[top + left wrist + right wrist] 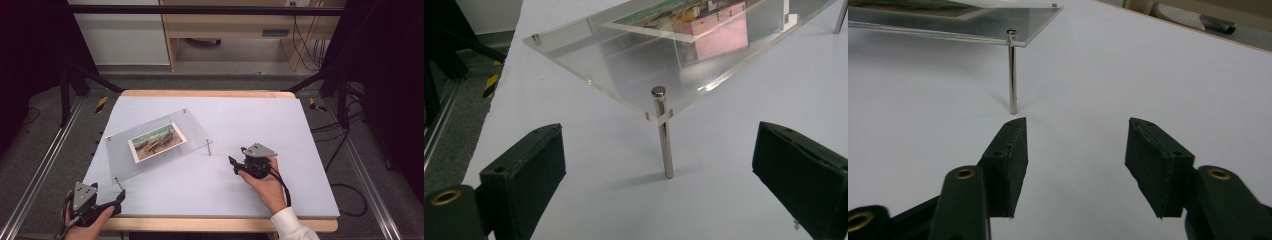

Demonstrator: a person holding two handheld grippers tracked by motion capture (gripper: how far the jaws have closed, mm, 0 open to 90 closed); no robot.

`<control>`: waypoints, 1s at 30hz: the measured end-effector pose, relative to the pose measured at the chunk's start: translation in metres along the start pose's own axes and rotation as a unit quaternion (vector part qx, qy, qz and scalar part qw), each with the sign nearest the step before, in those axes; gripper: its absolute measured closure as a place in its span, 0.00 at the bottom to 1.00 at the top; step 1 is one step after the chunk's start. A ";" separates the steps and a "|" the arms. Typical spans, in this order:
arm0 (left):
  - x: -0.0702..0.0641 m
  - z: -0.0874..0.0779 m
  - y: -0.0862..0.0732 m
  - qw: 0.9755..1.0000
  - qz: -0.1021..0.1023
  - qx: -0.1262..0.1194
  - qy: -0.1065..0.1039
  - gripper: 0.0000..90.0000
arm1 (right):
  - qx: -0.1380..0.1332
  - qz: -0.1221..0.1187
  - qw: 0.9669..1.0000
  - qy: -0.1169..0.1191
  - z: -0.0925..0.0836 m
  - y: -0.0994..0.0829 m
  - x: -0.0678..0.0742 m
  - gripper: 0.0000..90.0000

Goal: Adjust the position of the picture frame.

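High view checked first: clear acrylic frame (157, 145) raised on four metal posts, standing on the left half of the desk (280, 125), one corner toward the far edge, another toward the near left corner. Photo print (157, 141) sandwiched at its middle. Frame tilted, judging by the uneven post heights; all posts seated on the desk surface.

Left tongs (119, 199) at the near left corner, just short of the nearest post (119, 183). Left gripper view confirms: jaws spread wide, nothing between the pads, that post (664, 135) centred ahead of the gap and not yet inside it.

Right tongs (233, 164) right of the frame, near the desk's middle, pointed at the right-hand post (209, 147). Right gripper view: jaws released, roughly half apart, empty; post (1012, 75) ahead and slightly off to the left jaw's side, clear of contact.

Assessment: approach stage, both tongs lined up on opposite posts, no grasp made. Next move judged to call for advancing each gap around its post, right one shifted sideways first to centre it, then closing low and evenly; uneven closure likely to skid or tip the frame.
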State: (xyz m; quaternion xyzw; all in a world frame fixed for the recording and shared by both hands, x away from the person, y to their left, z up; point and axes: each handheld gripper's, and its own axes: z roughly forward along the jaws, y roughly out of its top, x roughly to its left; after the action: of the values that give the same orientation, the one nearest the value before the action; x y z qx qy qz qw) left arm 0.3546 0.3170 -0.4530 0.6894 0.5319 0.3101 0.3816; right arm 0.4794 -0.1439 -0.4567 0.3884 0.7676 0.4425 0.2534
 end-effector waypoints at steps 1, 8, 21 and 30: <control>0.000 0.000 0.000 1.000 0.000 0.000 0.000 0.07 | 0.001 0.000 1.000 0.002 0.000 0.000 0.000 0.51; 0.000 0.003 -0.002 1.000 -0.006 0.011 -0.003 0.08 | 0.009 0.000 1.000 0.003 -0.001 0.002 0.002 0.56; 0.002 0.004 -0.003 1.000 -0.003 0.009 0.003 0.08 | -0.021 0.008 1.000 0.014 0.003 0.023 0.018 0.64; -0.004 0.008 -0.002 1.000 0.006 0.015 0.007 0.09 | 0.011 0.019 0.999 0.028 0.043 0.034 0.027 0.67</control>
State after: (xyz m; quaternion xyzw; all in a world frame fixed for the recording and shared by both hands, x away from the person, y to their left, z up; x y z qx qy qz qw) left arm 0.3596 0.3116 -0.4588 0.6961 0.5349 0.3096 0.3654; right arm 0.5082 -0.0905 -0.4489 0.3932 0.7719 0.4491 0.2190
